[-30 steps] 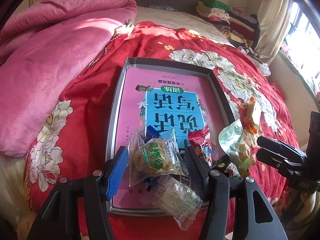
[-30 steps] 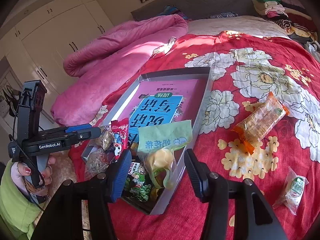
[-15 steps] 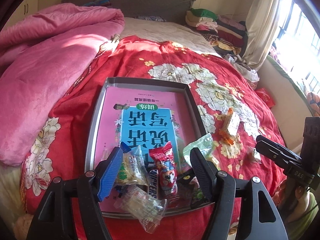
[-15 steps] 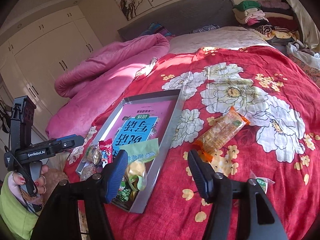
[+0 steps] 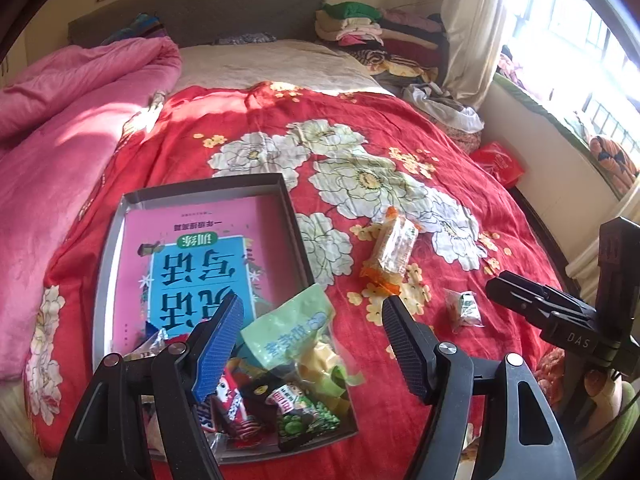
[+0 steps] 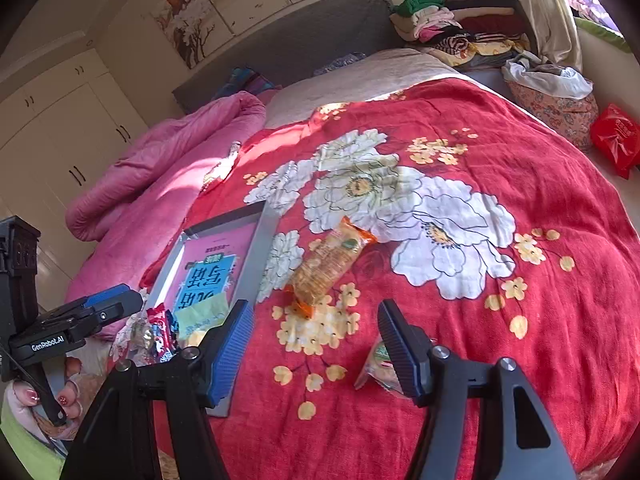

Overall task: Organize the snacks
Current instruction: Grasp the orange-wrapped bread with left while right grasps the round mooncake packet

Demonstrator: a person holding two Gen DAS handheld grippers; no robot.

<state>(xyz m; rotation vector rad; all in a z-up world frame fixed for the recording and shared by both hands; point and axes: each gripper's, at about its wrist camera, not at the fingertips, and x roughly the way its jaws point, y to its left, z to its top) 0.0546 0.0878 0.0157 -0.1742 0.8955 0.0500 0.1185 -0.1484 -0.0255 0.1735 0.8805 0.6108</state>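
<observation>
A grey tray [image 5: 108, 248] lies on the red flowered bedspread with a pink and blue book [image 5: 192, 256] in it and several snack packets heaped at its near end, among them a light green bag [image 5: 288, 332]. An orange cracker pack [image 5: 390, 250] and a small clear-wrapped snack [image 5: 464, 310] lie on the bedspread right of the tray. My left gripper [image 5: 312, 344] is open and empty above the tray's near right corner. My right gripper [image 6: 314, 350] is open and empty, above the bedspread between the tray [image 6: 262, 256] and the small snack [image 6: 378, 366], with the orange pack [image 6: 328, 266] beyond it.
A pink quilt [image 5: 60, 152] is bunched along the left of the bed. Folded clothes [image 5: 368, 32] are piled at the far right by the headboard. A red bag [image 6: 614, 138] lies off the bed's right edge, near the window wall.
Both grippers have pulled back and swung right. The left let go of the yellow-green snack packet, which now lies in the tray. The right has moved off the light green bag toward the loose snacks.
</observation>
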